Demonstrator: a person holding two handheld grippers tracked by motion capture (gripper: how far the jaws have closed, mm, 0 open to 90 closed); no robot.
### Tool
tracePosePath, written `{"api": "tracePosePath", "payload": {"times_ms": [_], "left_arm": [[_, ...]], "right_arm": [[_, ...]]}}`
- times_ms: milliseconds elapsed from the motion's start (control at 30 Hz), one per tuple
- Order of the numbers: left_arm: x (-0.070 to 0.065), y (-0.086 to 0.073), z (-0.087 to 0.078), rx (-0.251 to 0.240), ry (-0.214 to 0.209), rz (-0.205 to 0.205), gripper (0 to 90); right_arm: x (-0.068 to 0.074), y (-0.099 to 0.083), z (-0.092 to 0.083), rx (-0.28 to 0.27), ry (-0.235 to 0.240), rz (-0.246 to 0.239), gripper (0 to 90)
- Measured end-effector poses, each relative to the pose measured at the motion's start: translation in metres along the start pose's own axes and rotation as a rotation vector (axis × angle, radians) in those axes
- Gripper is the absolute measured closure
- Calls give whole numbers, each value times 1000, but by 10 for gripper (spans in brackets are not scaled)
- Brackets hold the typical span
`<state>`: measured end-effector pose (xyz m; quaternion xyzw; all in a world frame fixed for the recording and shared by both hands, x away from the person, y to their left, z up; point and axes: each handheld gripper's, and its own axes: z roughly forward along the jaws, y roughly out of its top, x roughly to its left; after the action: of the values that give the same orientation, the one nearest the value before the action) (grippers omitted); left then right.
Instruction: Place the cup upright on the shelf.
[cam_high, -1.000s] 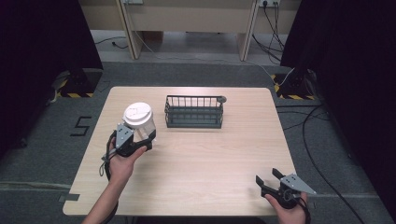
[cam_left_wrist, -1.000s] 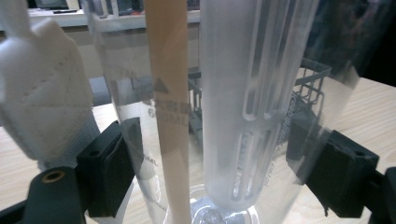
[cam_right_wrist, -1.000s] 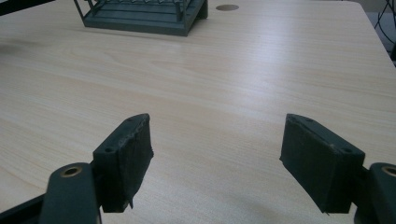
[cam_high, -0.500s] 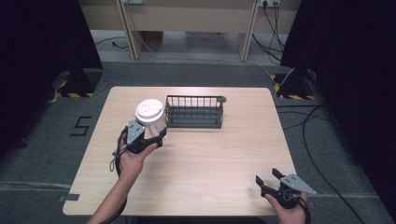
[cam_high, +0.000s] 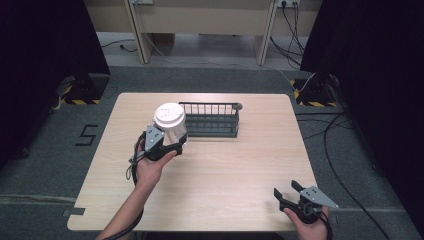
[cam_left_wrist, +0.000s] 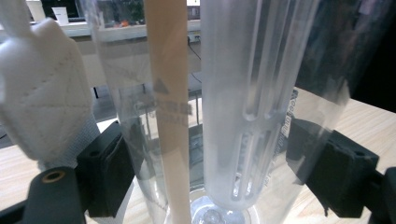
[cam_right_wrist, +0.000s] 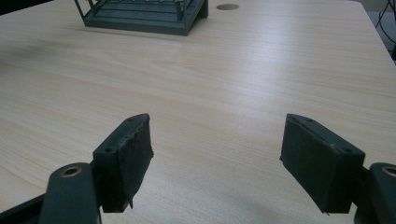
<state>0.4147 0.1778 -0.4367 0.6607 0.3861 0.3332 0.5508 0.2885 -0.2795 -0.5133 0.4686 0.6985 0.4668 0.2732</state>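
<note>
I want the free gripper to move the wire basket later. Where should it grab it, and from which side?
Judging by its shape, grip the top rail of the dark wire basket at its right end, coming from above. The thin rail suits the open right gripper; the cup in the left gripper crowds the left end.

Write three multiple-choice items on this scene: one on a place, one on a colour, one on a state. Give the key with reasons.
1. Where is the clear lidded cup?
A. Inside the rack
B. Held above the table, just left of the wire rack
C. At the table's right edge

2. What colour is the cup's lid?
A. White
B. Red
C. Black

3. How does the right tool stand?
A. Shut on the rack
B. Shut on the cup
C. Open, holding nothing

Key: 1 B, the high view shows the left tool clamping the cup beside the rack's left end. 2 A, the lid looks white from above. 3 C, the right gripper view shows its jaws wide apart over bare table.
</note>
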Motion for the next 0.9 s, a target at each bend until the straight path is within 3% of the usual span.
{"api": "tracePosePath", "payload": {"times_ms": [900], "left_arm": [[-12, 21, 28, -6, -38, 15, 179]], "right_arm": [[0, 0, 0, 0, 1, 6, 252]]}}
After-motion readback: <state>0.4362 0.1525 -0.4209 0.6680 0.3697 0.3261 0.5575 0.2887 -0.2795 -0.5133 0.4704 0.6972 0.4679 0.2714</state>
